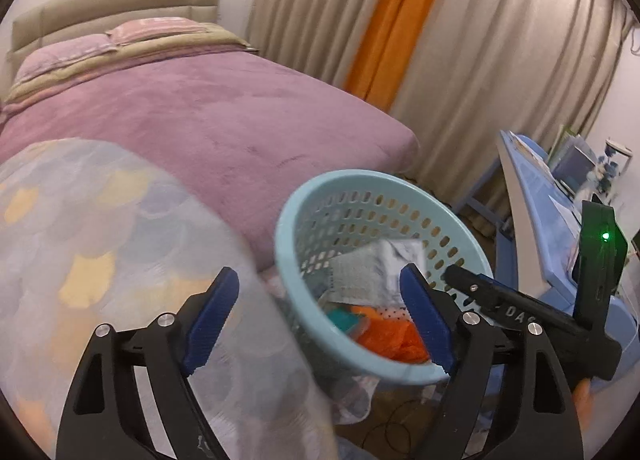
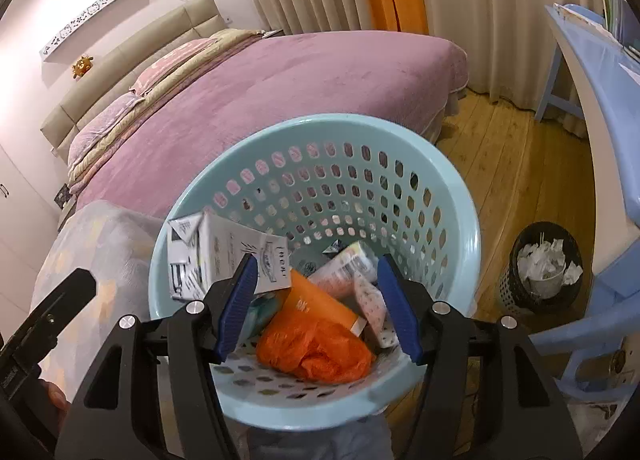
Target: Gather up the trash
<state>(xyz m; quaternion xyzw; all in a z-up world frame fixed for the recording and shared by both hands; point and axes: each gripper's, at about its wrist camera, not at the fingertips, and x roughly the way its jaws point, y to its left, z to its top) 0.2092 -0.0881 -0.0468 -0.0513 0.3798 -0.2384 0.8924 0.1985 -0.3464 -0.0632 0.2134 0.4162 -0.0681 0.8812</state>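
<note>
A light blue perforated basket (image 2: 452, 196) sits beside the bed and holds trash: a white carton (image 2: 212, 252), an orange plastic bag (image 2: 320, 352), an orange packet (image 2: 316, 300) and a dotted white box (image 2: 374, 300). My right gripper (image 2: 316, 304) is open and empty, right above the basket's near rim. In the left wrist view the basket (image 1: 304, 212) is at centre right, with the carton (image 1: 376, 268) and the orange bag (image 1: 392, 336) inside. My left gripper (image 1: 320, 316) is open and empty, its right finger over the basket. The right gripper's body (image 1: 520, 308) shows at right.
A purple bed (image 2: 300, 80) fills the left and centre. A pastel patterned quilt (image 1: 100, 260) lies left of the basket. A black waste bin (image 2: 540, 272) full of paper stands on the wood floor by a blue desk (image 2: 600, 80) and blue chair (image 2: 580, 340). Curtains hang behind.
</note>
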